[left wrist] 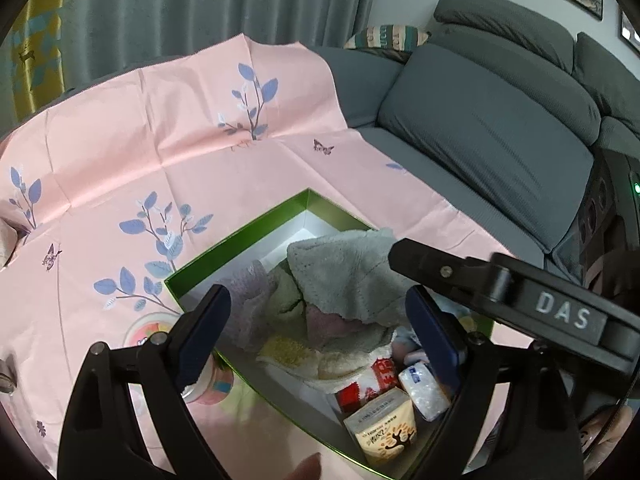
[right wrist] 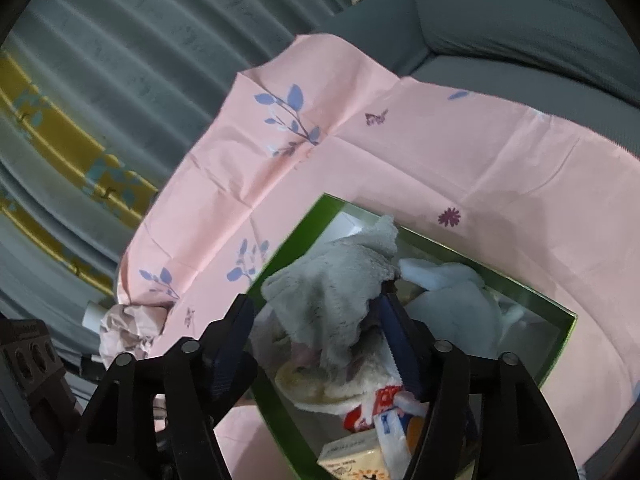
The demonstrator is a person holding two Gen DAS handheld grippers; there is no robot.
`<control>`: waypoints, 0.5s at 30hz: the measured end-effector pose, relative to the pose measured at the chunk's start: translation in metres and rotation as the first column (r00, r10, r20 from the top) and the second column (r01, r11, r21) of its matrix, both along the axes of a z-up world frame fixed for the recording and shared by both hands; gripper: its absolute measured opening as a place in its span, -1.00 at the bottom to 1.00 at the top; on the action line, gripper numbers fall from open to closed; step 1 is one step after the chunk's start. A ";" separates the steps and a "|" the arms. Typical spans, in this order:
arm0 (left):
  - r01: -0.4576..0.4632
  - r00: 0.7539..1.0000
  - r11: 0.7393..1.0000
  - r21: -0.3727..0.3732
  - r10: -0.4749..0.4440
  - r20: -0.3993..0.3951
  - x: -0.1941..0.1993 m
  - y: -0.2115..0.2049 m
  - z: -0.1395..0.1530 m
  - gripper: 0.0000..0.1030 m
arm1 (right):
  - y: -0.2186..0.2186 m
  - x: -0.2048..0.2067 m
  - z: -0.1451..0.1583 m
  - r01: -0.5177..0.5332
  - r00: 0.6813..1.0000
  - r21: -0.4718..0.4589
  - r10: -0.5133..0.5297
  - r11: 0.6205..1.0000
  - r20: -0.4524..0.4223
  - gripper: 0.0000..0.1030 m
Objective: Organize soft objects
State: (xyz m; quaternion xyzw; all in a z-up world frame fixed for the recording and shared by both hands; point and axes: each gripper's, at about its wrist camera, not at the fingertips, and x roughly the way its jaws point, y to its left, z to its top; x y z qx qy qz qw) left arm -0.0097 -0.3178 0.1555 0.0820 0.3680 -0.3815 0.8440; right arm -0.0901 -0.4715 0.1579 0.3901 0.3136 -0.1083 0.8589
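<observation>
On the left, a pink cloth [left wrist: 168,168] printed with blue leaves and small butterflies covers the sofa seat. Near the middle stands a green box [left wrist: 240,236], and the soft objects lie inside it: a grey fluffy towel [left wrist: 344,264] on top, a lilac cloth [left wrist: 250,304] and a cream one under it. At its near end are a tissue pack [left wrist: 386,430] with small print I cannot read, a white packet [left wrist: 424,392] and a red-and-white item [left wrist: 370,380]. The left hand-held gripper [left wrist: 320,320] hangs open over the box, holding nothing. To its right, the right hand-held gripper [right wrist: 316,332], marked "DAS", is open too, one finger touching the towel. Far right is the grey sofa [left wrist: 500,120].
</observation>
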 end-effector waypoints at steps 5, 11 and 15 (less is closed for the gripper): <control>-0.006 1.000 1.000 -0.019 0.006 0.017 -0.006 0.008 0.010 0.98 | 0.006 -0.010 0.012 0.007 1.000 -0.027 -0.006 1.000 0.026 0.53; -0.009 1.000 0.998 -0.057 0.010 0.021 -0.012 0.019 0.021 0.97 | 0.015 -0.023 0.029 0.032 0.998 -0.076 -0.028 0.997 0.048 0.70; -0.010 0.999 0.996 -0.085 0.013 0.033 -0.019 0.028 0.031 0.98 | 0.020 -0.031 0.039 0.053 0.997 -0.107 -0.046 0.993 0.064 0.82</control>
